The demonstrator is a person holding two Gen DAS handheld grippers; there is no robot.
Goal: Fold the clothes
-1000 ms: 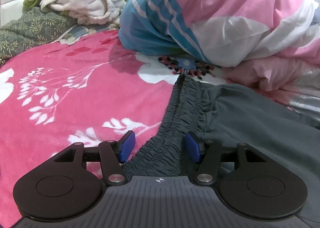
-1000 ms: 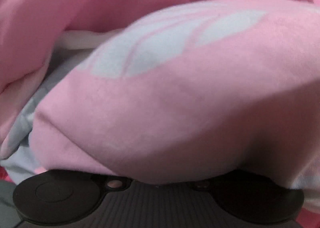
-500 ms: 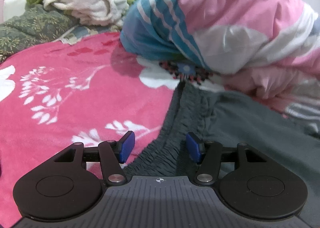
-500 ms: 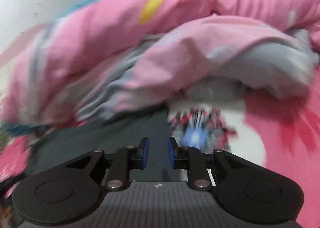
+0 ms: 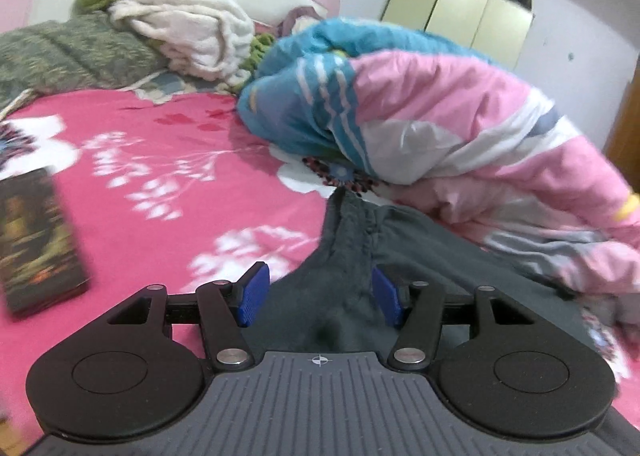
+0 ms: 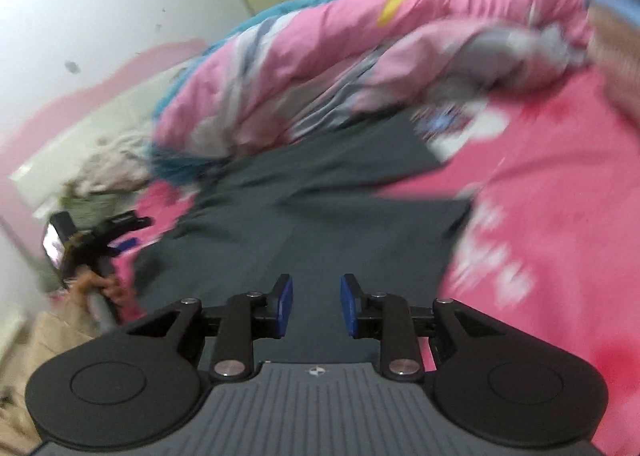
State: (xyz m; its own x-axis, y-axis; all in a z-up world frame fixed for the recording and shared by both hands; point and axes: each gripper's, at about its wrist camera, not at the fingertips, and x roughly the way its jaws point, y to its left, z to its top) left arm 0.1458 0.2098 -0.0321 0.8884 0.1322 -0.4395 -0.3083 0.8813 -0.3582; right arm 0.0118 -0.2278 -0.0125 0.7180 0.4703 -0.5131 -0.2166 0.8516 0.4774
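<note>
**Grey garment spread on bed, both grippers above it**

Landmark: the grey garment, a dark piece with a gathered elastic waistband, lies spread on the pink floral bedsheet.

1. Garment position. In the right wrist view the garment runs from just ahead of the gripper up to the quilt. Its far edge lies under or against the quilt; the blur does not allow a firmer reading.

2. Left gripper. It sits over the waistband end of the garment. The jaws stand apart, with bunched grey cloth lying between the blue pads. The pads do not press the cloth.

3. Right gripper. It hangs over the flat part of the garment. Its jaws have just been opening; a narrow gap shows between the pads, and only the flat cloth below is seen through it. Nothing is held.

4. Surroundings, relative to the garment:
   - A pink, blue and white quilt is heaped beyond it.
   - A cream knit blanket lies well beyond it, near the headboard.
   - A dark book lies on the sheet, well to its left in the left wrist view.
   - In the right wrist view the left gripper and the person's hand appear at its left edge.
</note>
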